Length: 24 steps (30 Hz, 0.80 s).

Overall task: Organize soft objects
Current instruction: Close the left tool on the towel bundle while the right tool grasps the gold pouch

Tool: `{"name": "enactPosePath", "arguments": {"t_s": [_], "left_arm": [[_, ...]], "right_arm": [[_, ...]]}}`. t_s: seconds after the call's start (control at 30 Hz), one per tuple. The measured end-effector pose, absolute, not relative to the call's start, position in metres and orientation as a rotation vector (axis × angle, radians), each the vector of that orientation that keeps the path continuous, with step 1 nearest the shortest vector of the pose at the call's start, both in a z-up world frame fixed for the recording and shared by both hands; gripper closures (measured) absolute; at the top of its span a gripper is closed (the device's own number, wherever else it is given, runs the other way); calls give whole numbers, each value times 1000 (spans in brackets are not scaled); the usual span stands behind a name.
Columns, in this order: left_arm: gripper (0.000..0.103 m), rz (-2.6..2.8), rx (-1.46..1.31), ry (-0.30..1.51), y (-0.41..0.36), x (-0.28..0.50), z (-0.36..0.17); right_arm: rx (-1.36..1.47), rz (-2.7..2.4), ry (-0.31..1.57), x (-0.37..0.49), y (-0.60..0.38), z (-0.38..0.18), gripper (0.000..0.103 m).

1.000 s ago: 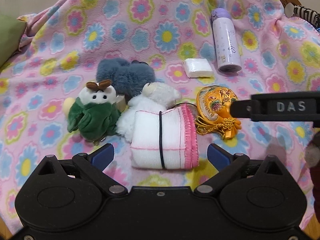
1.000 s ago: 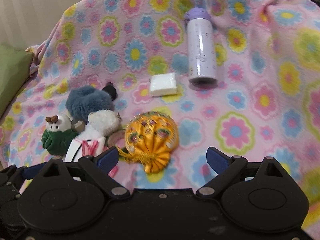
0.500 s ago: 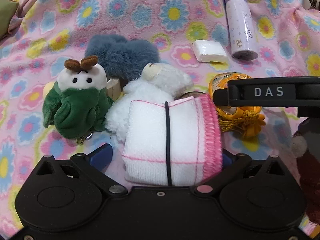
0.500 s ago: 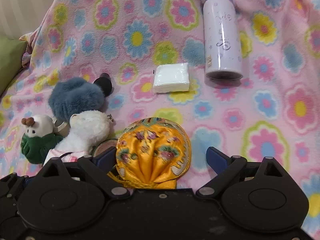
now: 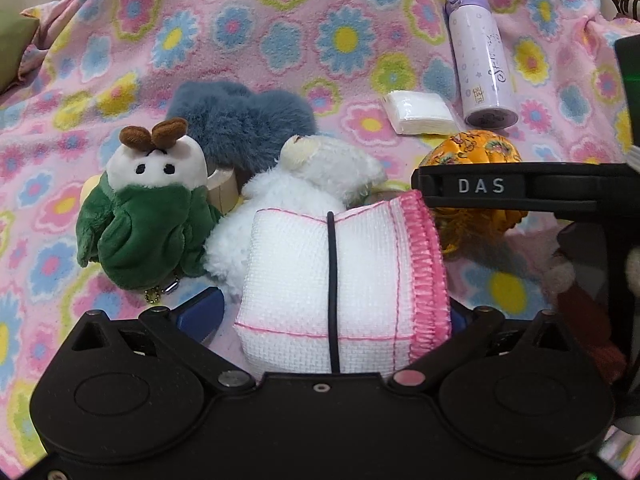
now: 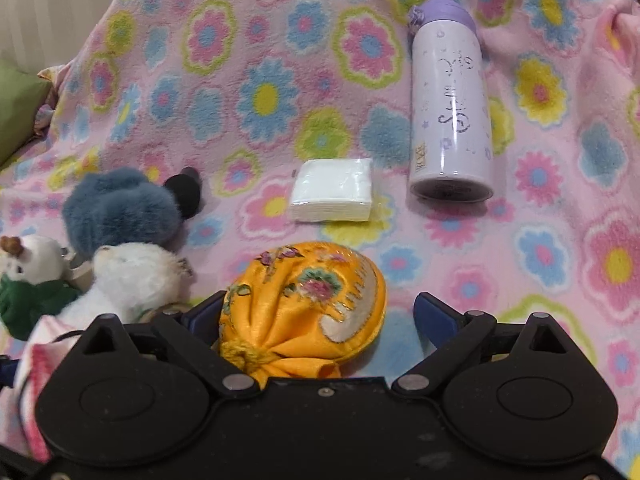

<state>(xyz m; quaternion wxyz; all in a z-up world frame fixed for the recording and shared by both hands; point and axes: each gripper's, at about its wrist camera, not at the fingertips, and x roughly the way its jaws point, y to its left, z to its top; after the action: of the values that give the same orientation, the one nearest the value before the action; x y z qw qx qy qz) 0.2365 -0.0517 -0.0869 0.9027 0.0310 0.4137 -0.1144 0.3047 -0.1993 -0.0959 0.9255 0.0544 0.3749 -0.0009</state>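
Orange pouch (image 6: pixel 304 304) lies between the right gripper's (image 6: pixel 316 320) wide-open jaws, which have just been opening; bare blanket (image 6: pixel 520 264) right; left gripper's (image 5: pixel 332 316) spread jaws straddle the towel roll (image 5: pixel 340 280)

"DAS" in white capitals on the black bar of the right tool (image 5: pixel 520 190). Cursive script, not legible, and a small unreadable label on the lilac cylindrical bottle (image 6: pixel 450 100).

Looking down steeply and close from each wrist along its tool onto a flowered blanket (image 5: pixel 344 36). Shared: lilac bottle (image 6: pixel 450 104), tissue pack (image 5: pixel 420 112), orange pouch (image 6: pixel 304 304), probably all plush toys.
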Motion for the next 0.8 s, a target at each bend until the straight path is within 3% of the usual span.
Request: {"name": "enactPosePath", "arguments": {"t_s": [0.23, 0.3, 0.37, 0.8], "left_arm": [[8, -258, 44, 861, -47, 237, -85], [22, -275, 39, 857, -46, 236, -81], [27, -292, 28, 863, -45, 235, -77], [27, -319, 69, 801, -43, 192, -31]], "right_arm": [[105, 7, 764, 305, -198, -98, 3], [121, 12, 757, 303, -200, -98, 3], [147, 17, 745, 301, -203, -98, 5], [295, 1, 686, 289, -225, -96, 31]]}}
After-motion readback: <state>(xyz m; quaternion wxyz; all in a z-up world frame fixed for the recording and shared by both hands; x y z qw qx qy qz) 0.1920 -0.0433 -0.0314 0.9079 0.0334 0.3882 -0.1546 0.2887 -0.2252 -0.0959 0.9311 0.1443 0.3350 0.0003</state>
